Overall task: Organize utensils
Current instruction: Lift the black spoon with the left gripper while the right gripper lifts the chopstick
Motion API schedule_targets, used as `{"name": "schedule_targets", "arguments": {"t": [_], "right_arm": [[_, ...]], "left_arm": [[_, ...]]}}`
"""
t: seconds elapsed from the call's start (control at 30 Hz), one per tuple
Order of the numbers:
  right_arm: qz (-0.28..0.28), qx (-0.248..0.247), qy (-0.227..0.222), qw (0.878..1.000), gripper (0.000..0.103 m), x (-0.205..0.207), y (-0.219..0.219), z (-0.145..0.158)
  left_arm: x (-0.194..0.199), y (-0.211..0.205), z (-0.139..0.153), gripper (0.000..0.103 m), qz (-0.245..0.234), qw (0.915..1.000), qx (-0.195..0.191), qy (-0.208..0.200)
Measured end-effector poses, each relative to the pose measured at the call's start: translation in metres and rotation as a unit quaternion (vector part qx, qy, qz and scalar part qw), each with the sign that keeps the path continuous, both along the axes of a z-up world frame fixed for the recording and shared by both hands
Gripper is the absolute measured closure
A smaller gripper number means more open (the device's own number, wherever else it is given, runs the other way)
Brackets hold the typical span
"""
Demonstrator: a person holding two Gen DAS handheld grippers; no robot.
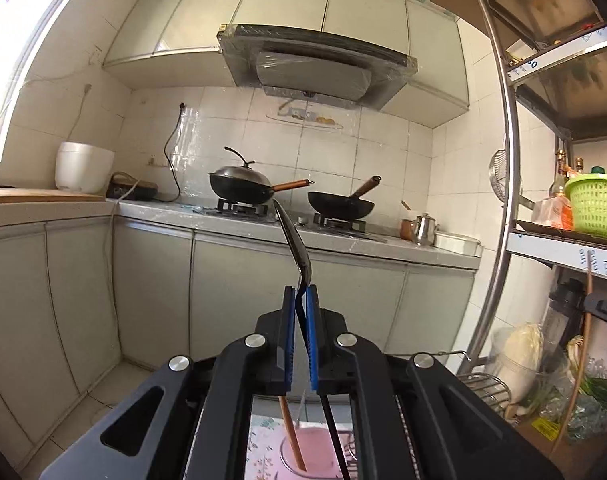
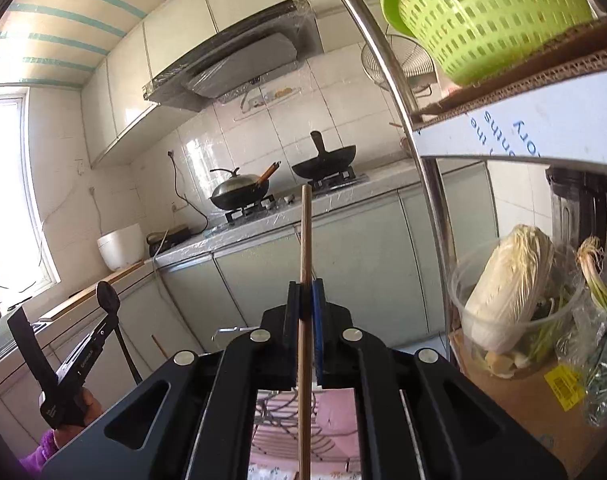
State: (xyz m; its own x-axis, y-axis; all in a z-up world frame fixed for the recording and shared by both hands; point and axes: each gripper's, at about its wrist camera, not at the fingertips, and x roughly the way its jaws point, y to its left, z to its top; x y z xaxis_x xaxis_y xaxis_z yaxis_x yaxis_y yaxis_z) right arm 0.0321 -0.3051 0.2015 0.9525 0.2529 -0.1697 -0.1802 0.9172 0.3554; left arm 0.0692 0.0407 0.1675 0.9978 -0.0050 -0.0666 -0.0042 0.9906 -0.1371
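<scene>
The left gripper (image 1: 301, 300) is almost closed and clamps the neck of a black spoon (image 1: 293, 236), whose bowl points up. The right gripper (image 2: 306, 296) is closed tight on a wooden chopstick (image 2: 305, 240) that stands upright. Below the left gripper, a pink cup (image 1: 315, 452) holds another chopstick (image 1: 291, 432).

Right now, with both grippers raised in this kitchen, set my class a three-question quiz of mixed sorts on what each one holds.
1. True or false: the left gripper is shut on a black spoon.
2. The right gripper holds: A) a fork B) a wooden chopstick C) a ladle.
3. Fill in: on the rack shelf sits a green ____.

Key: 1 true; 2 B; 3 basket.
</scene>
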Motion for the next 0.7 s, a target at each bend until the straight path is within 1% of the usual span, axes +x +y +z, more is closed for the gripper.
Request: {"name": "schedule_targets", "arguments": {"t": [0.17, 0.3, 0.53, 0.63, 0.7], "right_arm": [[-0.014, 0.0, -0.036, 0.999, 0.097, 0.02, -0.001, 0.013], [-0.024, -0.006, -0.047, 0.999, 0.097, 0.038, 0.0, 0.008], [-0.041, -0.016, -0.033, 0.998, 0.097, 0.071, -0.001, -0.018], [-0.039, -0.015, -0.019, 0.999, 0.097, 0.082, -0.003, -0.031], [-0.035, -0.009, -0.007, 0.999, 0.097, 0.085, -0.003, -0.04]], "left_arm": [[0.024, -0.007, -0.011, 0.098, 0.037, 0.9987, 0.03, -0.019], [0.032, -0.02, -0.028, 0.098, 0.057, 0.9953, 0.069, -0.038], [0.037, -0.044, -0.06, 0.098, 0.077, 0.9873, 0.124, -0.063], [0.039, -0.051, -0.072, 0.098, 0.079, 0.9855, 0.138, -0.059], [0.041, -0.052, -0.078, 0.098, 0.075, 0.9868, 0.135, -0.049]]}}
